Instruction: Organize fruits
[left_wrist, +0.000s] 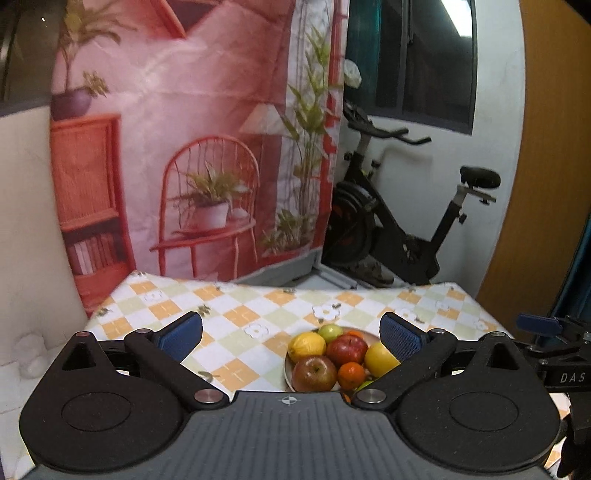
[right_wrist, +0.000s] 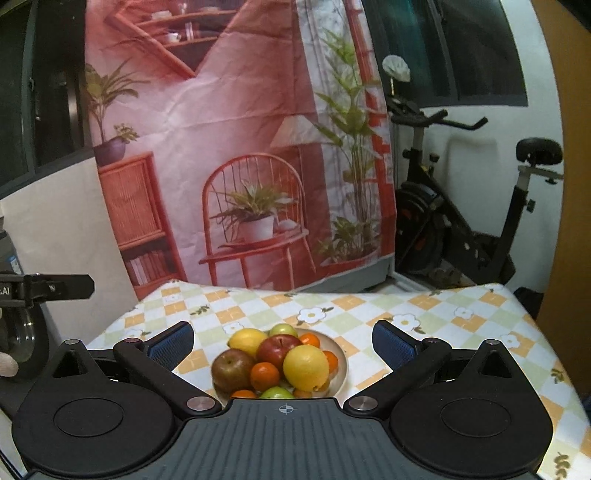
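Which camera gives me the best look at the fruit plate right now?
The right wrist view. There the plate sits centred between the open fingers, and only its near edge is hidden by the gripper body. In the left wrist view the plate lies off to the right, partly behind the right finger.

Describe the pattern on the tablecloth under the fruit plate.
The tablecloth has orange, pale green and white checks with white flowers, clearest in the right wrist view.
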